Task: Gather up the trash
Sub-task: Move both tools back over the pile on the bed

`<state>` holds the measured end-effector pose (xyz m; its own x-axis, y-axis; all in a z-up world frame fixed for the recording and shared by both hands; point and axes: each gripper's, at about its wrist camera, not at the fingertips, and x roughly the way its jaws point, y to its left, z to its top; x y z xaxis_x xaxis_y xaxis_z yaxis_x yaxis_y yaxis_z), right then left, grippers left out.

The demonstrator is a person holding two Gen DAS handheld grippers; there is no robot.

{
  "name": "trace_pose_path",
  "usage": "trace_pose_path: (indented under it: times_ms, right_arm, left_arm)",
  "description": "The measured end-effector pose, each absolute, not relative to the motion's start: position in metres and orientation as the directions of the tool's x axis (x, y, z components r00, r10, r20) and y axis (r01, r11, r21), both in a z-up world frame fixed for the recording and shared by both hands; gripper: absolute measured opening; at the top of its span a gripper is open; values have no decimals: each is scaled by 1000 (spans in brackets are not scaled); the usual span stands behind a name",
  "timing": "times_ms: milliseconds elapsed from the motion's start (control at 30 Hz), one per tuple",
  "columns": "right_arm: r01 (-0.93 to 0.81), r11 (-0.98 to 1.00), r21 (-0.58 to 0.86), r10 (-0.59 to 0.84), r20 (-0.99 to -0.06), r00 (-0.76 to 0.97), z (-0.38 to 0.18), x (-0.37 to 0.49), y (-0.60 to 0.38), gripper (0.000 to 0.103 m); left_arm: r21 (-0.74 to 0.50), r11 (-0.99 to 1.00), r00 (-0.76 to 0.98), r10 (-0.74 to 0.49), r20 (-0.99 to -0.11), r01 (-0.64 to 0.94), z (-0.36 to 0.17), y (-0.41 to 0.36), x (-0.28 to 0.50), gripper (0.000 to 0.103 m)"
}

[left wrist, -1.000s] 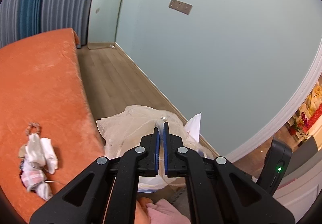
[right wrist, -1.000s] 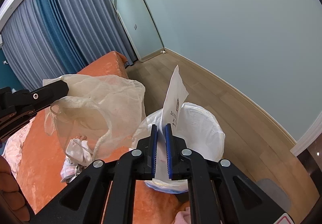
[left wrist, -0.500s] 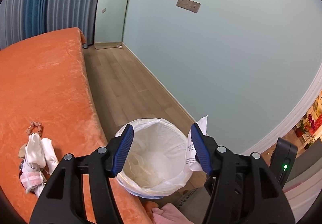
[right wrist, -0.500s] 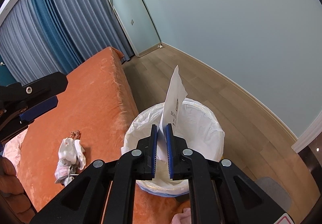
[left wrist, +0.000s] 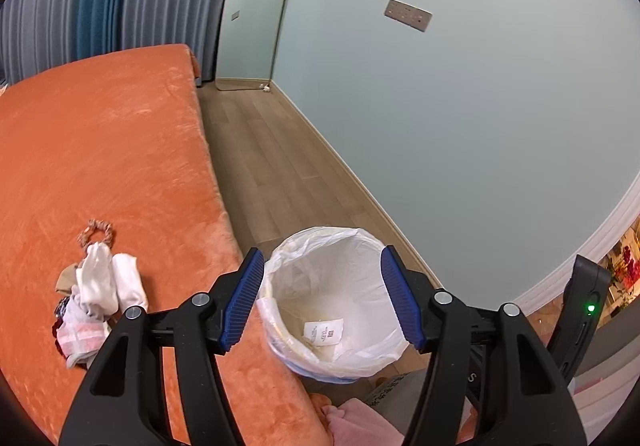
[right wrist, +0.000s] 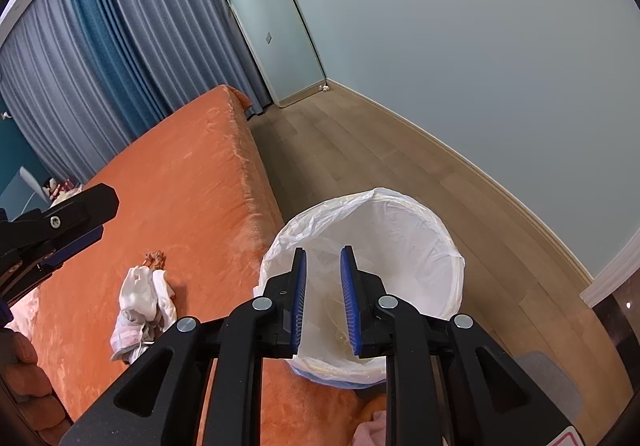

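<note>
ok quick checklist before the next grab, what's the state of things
1. Left gripper empty: ok, jaws wide, nothing between them.
2. Right gripper empty: ok, its jaws have just been opening, nothing between them.
3. Paper packet in the bin: ok, lying at the bottom.
4. Bin liner open over the rim: ok.
5. Trash left to collect: not ok, a pile of crumpled white scraps lies on the orange bed.
6. Whether the scrunchie beside the pile is trash: cannot tell.

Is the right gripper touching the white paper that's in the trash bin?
Apart. The left wrist view shows the white paper lying at the bottom of the trash bin; in the right wrist view, the right gripper has nothing between its fingers.
</note>
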<state>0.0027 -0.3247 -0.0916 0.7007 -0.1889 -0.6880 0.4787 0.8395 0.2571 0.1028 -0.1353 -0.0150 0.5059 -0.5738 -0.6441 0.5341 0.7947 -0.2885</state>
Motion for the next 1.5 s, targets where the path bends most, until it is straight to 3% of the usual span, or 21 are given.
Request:
trace_pose_path:
  times_ms: [433,633,1167,1500]
  right_arm:
    - [417,882,221,-159,-692,704,-80,11,-277,31]
    - [378,902,207,-136,-696,705,-76,15,-254,32]
    - [271,948,164,-76,-713,697,-74,30,-182,43]
    - [169,968,186,28,-748,664,-95,39,-121,44]
  left_arm:
    - [-296,837,545,-529,-650,460,-18,-85,104,58]
    - [-295,855,561,-506,-655,426,-20,-60,104,58]
    - [-319,906,594,-424,-683,279,-40,30,109,67]
    - [-321,934,590,-349,-728,155,-69,96,115,72]
